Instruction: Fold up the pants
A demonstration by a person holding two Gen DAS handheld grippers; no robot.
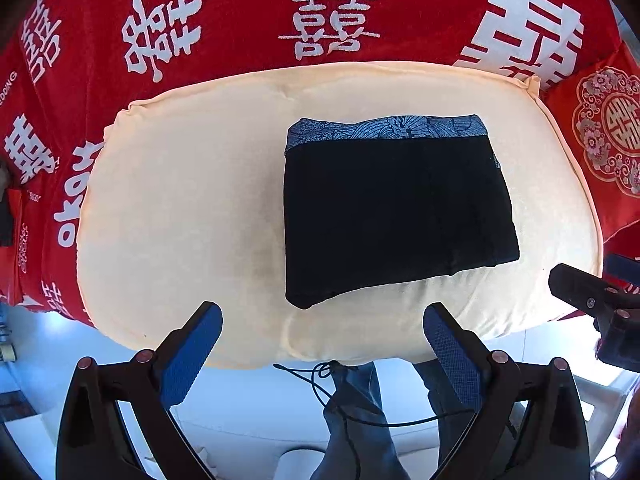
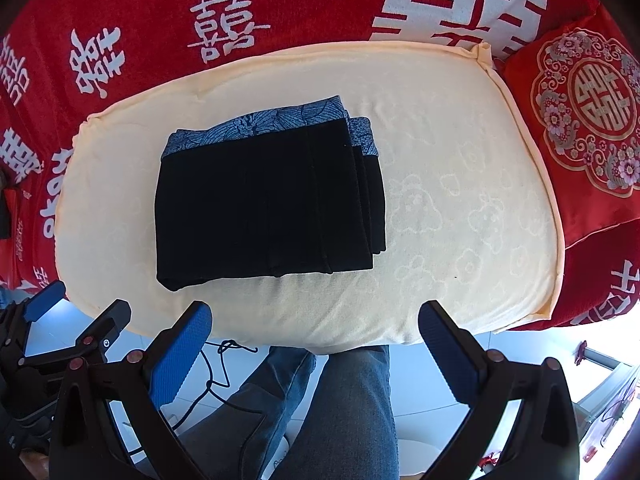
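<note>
Jaws on both grippers gape empty; only right wrist view shows pants' (image 2: 264,196) stacked folds.

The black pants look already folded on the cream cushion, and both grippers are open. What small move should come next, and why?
Probably just keep both grippers back and stop. The black pants lie as a compact stacked rectangle on the cream cushion, patterned waistband at the far edge. The left gripper and right gripper are open, empty and clear of the fabric. At most, nudge the offset right-side layers flush.

Both wrist views look down (side by side) at the cushion (image 1: 180,200).
</note>
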